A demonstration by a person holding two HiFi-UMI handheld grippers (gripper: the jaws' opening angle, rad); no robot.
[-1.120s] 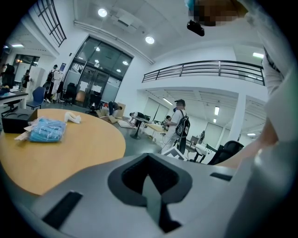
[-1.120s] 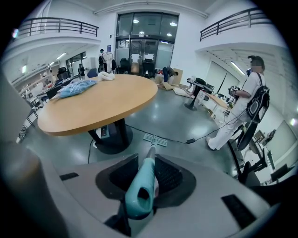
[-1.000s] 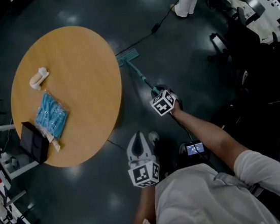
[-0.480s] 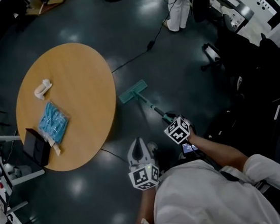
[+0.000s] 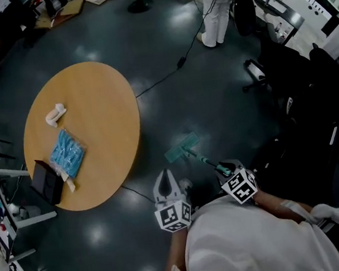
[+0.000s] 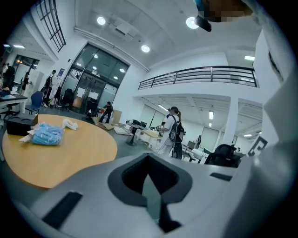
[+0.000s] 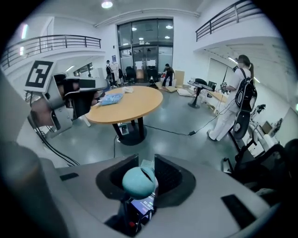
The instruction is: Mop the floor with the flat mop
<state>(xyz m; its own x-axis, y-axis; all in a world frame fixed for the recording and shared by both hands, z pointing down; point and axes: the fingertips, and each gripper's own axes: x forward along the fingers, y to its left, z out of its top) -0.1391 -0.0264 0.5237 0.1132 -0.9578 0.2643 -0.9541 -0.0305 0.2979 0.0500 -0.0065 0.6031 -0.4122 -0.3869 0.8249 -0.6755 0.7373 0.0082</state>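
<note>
We hold the flat mop (image 5: 182,148) one-handed. The right gripper (image 5: 225,170) is clamped on the teal handle near its top; in the right gripper view the rounded handle end (image 7: 138,182) sits between the jaws, which press on it from both sides. The left gripper (image 5: 164,177) is pinched fully together with nothing in it, hanging idle near our body. The mop head lies flat on the dark floor (image 5: 165,52), close in front of us and just off the edge of the round table (image 5: 84,143).

Risks as we see them:
- A single grip high on the handle gives us poor control, so the handle may twist in the jaws and the pad may tip onto an edge and skip.
- The cable (image 5: 168,76) runs across the floor from the table side towards the standing person (image 5: 215,8). A long push that way probably snags it or drags it.
- The table base is near, so a stroke to the left could knock it.
- The head is close to our feet, so we could step on it
</note>
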